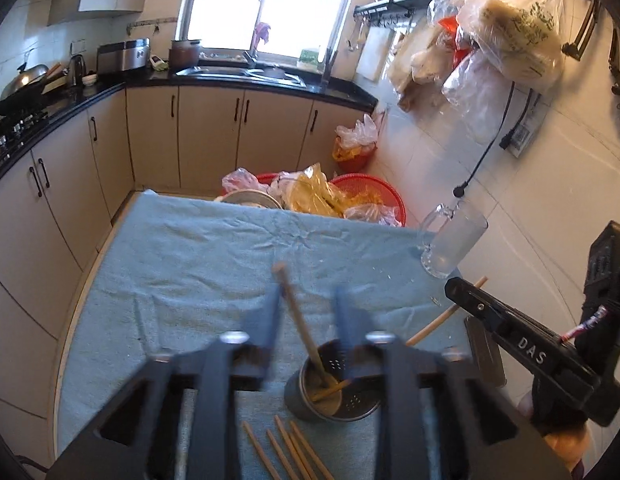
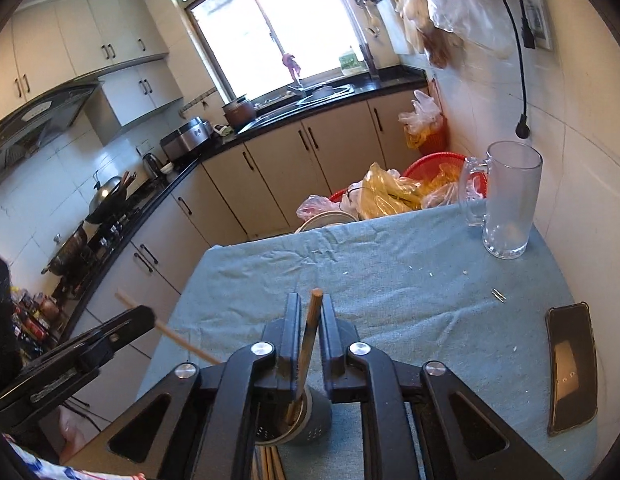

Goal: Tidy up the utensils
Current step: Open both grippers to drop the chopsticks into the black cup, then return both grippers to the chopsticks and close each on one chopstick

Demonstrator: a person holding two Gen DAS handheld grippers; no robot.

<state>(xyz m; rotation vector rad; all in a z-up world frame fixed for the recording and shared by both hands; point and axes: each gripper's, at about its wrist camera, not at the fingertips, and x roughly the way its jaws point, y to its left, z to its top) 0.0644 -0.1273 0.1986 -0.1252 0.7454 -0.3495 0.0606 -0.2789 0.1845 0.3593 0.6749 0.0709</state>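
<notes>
A perforated metal holder point(image 1: 350, 404) point(image 2: 316, 420) stands on the blue cloth near the front edge. My left gripper point(image 1: 308, 292) point(image 2: 145, 314) hangs over it, open. A wooden chopstick point(image 1: 297, 320) stands loose between its fingers, lower end inside the holder. My right gripper point(image 2: 310, 298) point(image 1: 462, 290) is open a little around a second chopstick point(image 2: 310, 340) point(image 1: 434, 322), which also dips into the holder. One more stick lies slanted inside the holder. Several loose chopsticks point(image 1: 285, 452) point(image 2: 269, 464) lie on the cloth in front of the holder.
A glass mug point(image 1: 450, 240) point(image 2: 510, 200) stands at the far right corner by the tiled wall. A dark phone point(image 2: 572, 364) lies on the cloth at the right. Red baskets with plastic bags point(image 1: 374, 192) sit beyond the far edge. Kitchen cabinets run along the left.
</notes>
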